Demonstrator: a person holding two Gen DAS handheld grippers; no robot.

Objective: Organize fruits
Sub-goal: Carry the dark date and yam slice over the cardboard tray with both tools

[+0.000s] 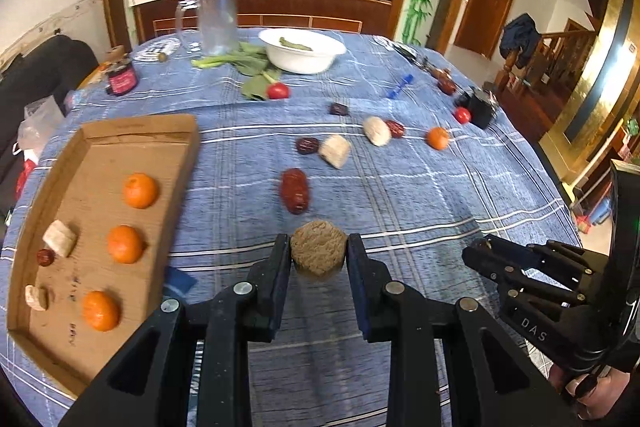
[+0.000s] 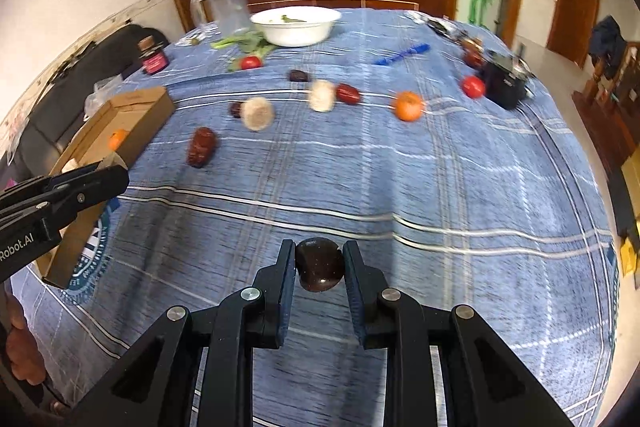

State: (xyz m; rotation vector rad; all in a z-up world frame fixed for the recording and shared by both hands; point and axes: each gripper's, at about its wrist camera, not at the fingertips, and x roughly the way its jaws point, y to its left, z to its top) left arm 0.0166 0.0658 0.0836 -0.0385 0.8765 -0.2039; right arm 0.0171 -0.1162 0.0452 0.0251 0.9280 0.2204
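Left gripper (image 1: 319, 253): pinching a round, tan, crumbly-looking cake (image 1: 318, 251) between both pads, lifted clear of the blue plaid tablecloth (image 1: 420, 195). Right gripper (image 2: 319, 263): clamped on a dark brown, glossy, date-like fruit (image 2: 320, 264), likewise held above the cloth.

Destination, by all appearance: the shallow brown cardboard tray (image 1: 132, 131), lying to the left of both grippers. Already in it: three orange tangerines (image 1: 125, 243) in a column along the side nearer the grippers, two pale tan chunks (image 1: 59, 238) and one small dark red fruit (image 1: 45, 257) along the far side.

Deciding relation: tray just beside the left gripper, down and to the left, near edge close under the left finger; well apart from the right gripper, with the left gripper standing between the two in the right wrist view. Left hand therefore nearer and better placed to set down first; right hand with date needing to cross leftward afterwards, or to wait. Tray's long axis roughly along the direction both grippers point, so rows run away from the person; free floor showing in the middle strip and at the far end.

Still loose on the cloth ahead: a long wrinkled red date (image 1: 295, 191), further dark dates, two more pale cakes (image 1: 335, 151), one tangerine (image 1: 437, 138) and small red tomatoes. White bowl (image 1: 302, 51) and leafy greens beyond, apparently not part of this sorting.

Risk, as a guess: crumbly cake breaking under too firm a squeeze.
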